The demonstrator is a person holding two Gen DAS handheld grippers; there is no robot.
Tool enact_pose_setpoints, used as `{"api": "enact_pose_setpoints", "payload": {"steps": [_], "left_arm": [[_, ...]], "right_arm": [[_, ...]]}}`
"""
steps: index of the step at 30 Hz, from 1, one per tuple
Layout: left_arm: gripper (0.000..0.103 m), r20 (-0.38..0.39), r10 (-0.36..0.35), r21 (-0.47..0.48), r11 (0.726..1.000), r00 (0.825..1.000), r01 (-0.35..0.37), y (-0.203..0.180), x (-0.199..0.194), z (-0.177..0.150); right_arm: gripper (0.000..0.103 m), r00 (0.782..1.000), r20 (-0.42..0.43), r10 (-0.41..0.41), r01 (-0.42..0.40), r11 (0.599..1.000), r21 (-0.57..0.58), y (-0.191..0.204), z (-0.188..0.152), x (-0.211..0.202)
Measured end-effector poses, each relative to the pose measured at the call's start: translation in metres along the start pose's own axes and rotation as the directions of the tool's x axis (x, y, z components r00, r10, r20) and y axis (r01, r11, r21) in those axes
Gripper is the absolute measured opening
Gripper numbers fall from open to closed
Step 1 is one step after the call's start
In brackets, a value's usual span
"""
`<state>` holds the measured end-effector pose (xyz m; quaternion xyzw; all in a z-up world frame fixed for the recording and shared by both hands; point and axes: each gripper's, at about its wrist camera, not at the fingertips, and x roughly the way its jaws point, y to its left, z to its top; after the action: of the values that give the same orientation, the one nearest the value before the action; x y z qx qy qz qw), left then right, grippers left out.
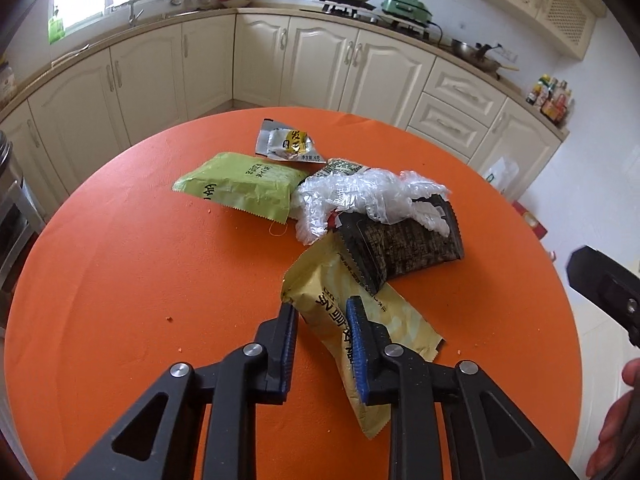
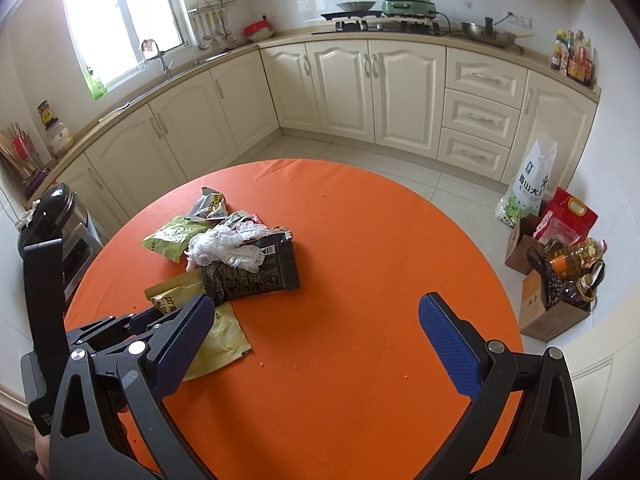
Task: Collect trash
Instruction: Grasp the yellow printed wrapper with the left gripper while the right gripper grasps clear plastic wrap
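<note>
The left gripper [image 1: 323,312] was down on the orange table [image 1: 120,280], its two blue-padded fingers [image 1: 289,344] narrowed around the near end of a yellow wrapper [image 1: 360,332]. The wrapper ran between the pads and looked pinched there, though whether the squeeze was firm enough to lift was hard to tell. The right gripper [image 2: 316,344] hung wide open over bare tabletop, nothing between its fingers, just to the right of the pile.

And what a pile: the yellow wrapper lay nearest, its far end tucked under a dark snack bag [image 1: 404,248]. On top of that bag sat a crumpled clear plastic glove [image 1: 360,196]. Beside it lay a green packet [image 1: 240,186], and behind that a small torn silver-and-yellow sachet [image 1: 284,144]. Orange crumbs dotted the table.

All of it looked featherlight and limp. The yellow wrapper was thin, glossy film, likely slippery, so a pinch well in from the edge seemed safer than one at the crimped seal. Because the dark bag overlapped it, a pull would probably drag the bag and glove along. The glove looked best taken by its bunched middle; the dark bag seemed to hold some contents yet and would be a little heavier.
</note>
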<state>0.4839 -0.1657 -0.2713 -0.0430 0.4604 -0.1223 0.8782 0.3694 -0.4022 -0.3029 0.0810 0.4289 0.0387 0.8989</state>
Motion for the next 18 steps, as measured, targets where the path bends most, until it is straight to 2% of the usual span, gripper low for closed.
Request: {"api": "enact_pose_setpoints", "payload": {"steps": [6,12,16,18], "left_arm": [[0.013,0.031,-0.002,0.002,1.0,1.0,0.002,0.025,0.001,0.014],[0.012,0.04,0.017,-0.009,1.0,0.999,-0.016,0.051,0.007,0.037],[0.012,0.037,0.032,-0.03,0.999,0.999,-0.031,0.068,0.012,0.037],[0.012,0.04,0.04,-0.034,0.999,0.998,-0.039,0.065,0.011,0.032]], "right_arm": [[0.103,1.0,-0.024,0.018,-0.019,0.999,-0.045,0.02,0.007,0.02],[0.103,0.997,-0.06,0.049,-0.056,0.99,-0.126,0.053,0.019,0.055],[0.103,0.994,-0.08,0.07,-0.084,0.979,-0.186,0.075,0.027,0.082],[0.102,0.992,-0.098,0.073,-0.093,0.973,-0.213,0.082,0.029,0.096]]}}
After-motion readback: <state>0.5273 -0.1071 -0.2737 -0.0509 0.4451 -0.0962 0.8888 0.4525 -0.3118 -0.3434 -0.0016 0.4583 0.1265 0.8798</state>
